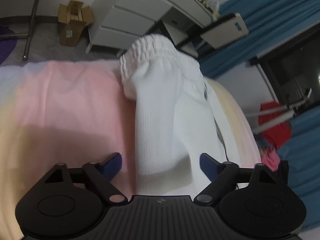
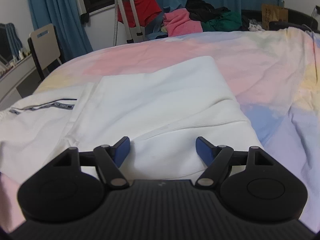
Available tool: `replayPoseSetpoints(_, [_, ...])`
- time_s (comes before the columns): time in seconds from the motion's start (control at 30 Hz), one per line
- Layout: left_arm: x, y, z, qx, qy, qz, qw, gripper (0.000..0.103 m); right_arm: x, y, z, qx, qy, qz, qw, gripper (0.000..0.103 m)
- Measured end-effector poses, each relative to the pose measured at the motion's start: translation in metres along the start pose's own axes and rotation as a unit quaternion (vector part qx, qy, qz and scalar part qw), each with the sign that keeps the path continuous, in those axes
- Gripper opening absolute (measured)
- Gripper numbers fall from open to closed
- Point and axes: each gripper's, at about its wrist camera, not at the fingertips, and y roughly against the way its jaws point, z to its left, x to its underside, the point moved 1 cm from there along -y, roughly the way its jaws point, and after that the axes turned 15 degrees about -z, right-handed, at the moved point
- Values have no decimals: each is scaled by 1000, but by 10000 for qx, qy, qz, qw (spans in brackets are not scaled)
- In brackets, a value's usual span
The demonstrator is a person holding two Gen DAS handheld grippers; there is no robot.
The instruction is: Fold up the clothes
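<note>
A white ribbed garment (image 1: 160, 108) with a gathered elastic hem lies on the pastel bedsheet (image 1: 66, 104), reaching from between my left gripper's fingers toward the bed's far edge. My left gripper (image 1: 160, 165) is open, its blue pads on either side of the cloth without pinching it. In the right wrist view the same white garment (image 2: 160, 104) lies partly folded on the sheet, with a dark striped trim at the left. My right gripper (image 2: 163, 150) is open just above its near part, holding nothing.
The bedsheet (image 2: 270, 70) stretches to the right. A heap of clothes (image 2: 192, 22) lies at the bed's far end, by a white stand (image 2: 130, 20). A white desk with drawers (image 1: 128, 22), a chair (image 1: 224, 30) and a cardboard box (image 1: 72, 24) stand beyond the bed.
</note>
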Motion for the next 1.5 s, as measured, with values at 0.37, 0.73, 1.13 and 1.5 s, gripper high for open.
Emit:
replayPoseSetpoints(0.37, [-29, -35, -7, 150, -25, -890, 9959, 18, 6, 2, 15, -422, 106, 5, 9991, 75])
replayPoseSetpoints(0.73, [7, 64, -143, 1589, -1661, -1862, 9553, 10, -20, 16, -23, -230, -875, -315, 9954, 74])
replayPoseSetpoints(1.13, [189, 173, -280, 2998, -2407, -2328, 8933, 10, -45, 44, -114, 813, -2009, -870, 9723, 74])
replayPoseSetpoints(1.5, [413, 203, -272, 4268, -4679, -1645, 7562, 11, -34, 58, -195, 1264, -3602, -1240, 9159, 76])
